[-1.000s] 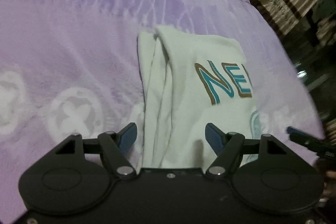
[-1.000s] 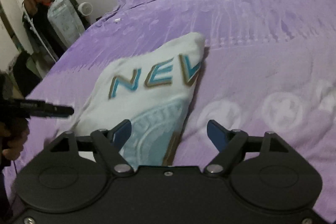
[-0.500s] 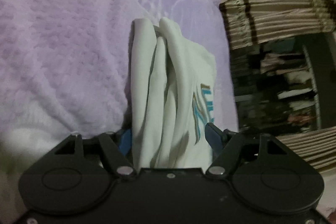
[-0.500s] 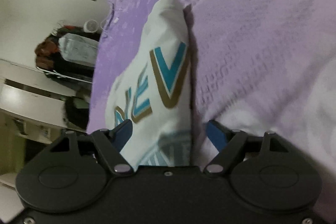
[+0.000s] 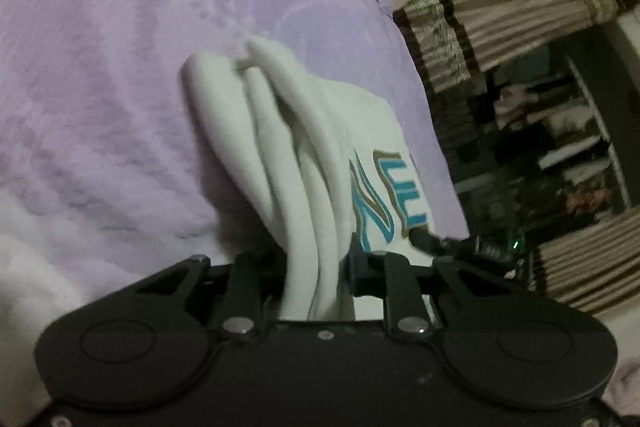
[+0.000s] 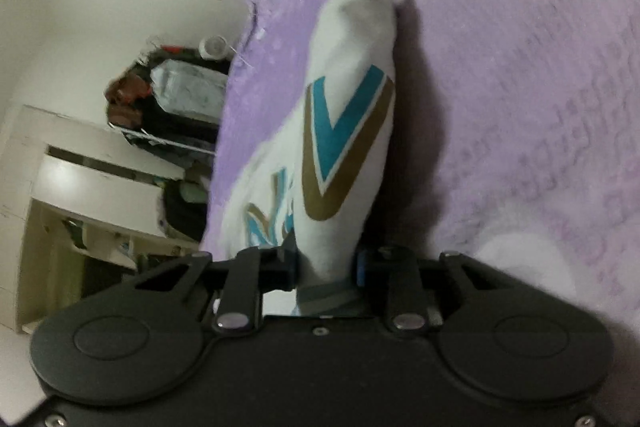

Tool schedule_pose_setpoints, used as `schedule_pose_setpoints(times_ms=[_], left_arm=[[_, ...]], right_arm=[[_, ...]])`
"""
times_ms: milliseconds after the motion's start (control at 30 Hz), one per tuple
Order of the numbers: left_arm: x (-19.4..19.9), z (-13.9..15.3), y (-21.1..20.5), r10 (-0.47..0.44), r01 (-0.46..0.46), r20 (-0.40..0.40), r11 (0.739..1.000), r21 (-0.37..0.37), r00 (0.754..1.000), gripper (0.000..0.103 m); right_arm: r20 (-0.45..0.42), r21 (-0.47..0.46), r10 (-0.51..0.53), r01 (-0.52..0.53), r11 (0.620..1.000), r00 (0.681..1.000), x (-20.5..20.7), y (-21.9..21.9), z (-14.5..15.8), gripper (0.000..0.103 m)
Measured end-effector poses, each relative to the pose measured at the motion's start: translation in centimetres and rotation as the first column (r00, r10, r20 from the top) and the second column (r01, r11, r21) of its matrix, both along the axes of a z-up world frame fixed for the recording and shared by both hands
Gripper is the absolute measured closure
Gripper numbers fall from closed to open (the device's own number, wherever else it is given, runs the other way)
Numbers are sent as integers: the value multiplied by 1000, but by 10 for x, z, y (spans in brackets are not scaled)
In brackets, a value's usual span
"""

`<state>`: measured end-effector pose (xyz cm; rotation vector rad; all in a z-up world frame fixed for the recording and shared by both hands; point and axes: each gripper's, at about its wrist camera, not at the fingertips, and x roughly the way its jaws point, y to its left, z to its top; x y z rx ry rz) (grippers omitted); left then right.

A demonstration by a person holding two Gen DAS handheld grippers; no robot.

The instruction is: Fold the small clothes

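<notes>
A small white garment with teal and brown letters lies folded on a purple bedspread. My left gripper is closing on its near left edge, and the layered fabric is pinched between the pads. In the right wrist view the same white garment runs away from me, and my right gripper is closing on its near right edge with cloth squeezed between the pads. The tip of the right gripper shows at the garment's far side in the left wrist view.
The purple bedspread spreads wide around the garment. Striped curtains and a dark shelf of clothes stand past the bed's right edge. A white cabinet and a cluttered rack stand left of the bed.
Both grippers dropped onto the garment's near edge and rolled. Their jaws went from wide open to pinching the cloth at the left and right corners.
</notes>
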<state>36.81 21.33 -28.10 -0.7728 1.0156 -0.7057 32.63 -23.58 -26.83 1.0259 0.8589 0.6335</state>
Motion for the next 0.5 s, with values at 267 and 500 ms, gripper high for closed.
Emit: schedule_pose_setpoints(times_ms=[267,500], left_arm=[[-17,67,-55,-50,52,25,995,-80,998,84],[-42,103,-146,-89,87,-3,982,-167,996,84]], right_arm=[[19,9,-34,34,999,999,-13,-41,64,81],[32,-85,-101,103,991,994,-70,-121,130,81]])
